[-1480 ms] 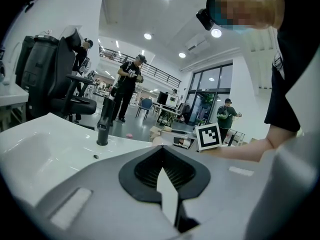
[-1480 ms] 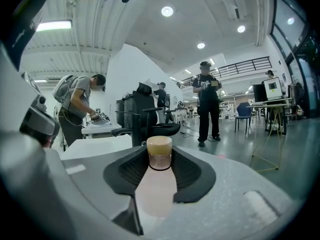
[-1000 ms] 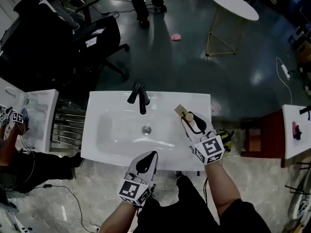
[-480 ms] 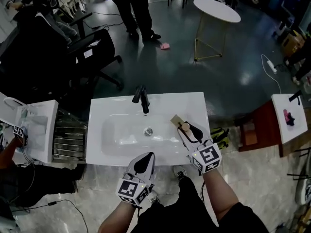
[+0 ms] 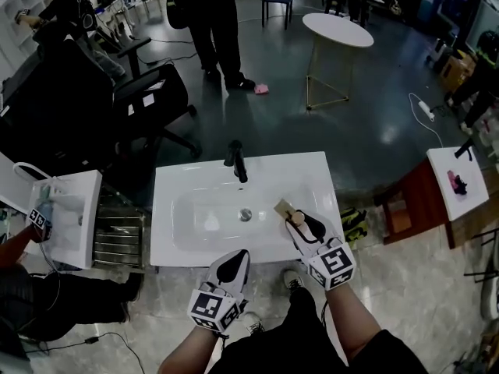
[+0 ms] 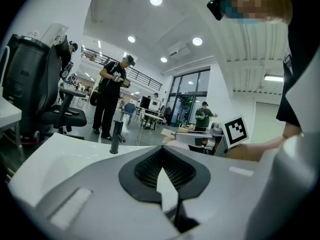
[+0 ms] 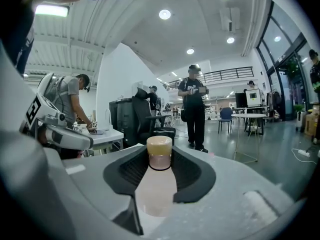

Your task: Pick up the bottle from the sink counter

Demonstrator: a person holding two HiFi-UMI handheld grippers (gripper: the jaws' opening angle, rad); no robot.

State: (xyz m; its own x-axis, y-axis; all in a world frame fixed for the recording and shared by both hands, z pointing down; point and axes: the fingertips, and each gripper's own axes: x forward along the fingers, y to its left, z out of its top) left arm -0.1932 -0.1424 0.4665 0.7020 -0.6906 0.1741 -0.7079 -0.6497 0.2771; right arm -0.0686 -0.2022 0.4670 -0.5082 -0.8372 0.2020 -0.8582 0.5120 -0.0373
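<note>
Pink bottle [image 7: 156,191] sits clamped in right tongs [image 7: 161,159].

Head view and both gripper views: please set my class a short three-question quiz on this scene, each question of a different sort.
1. What sits between the right gripper's fingers? A. a sponge B. a bottle C. a cup
2. True or false: the left gripper's fingers are together, with nothing between them.
3. Fill in: the black ___ stands at the far edge of the sink.
Key: 1 B; 2 true; 3 faucet.
</note>
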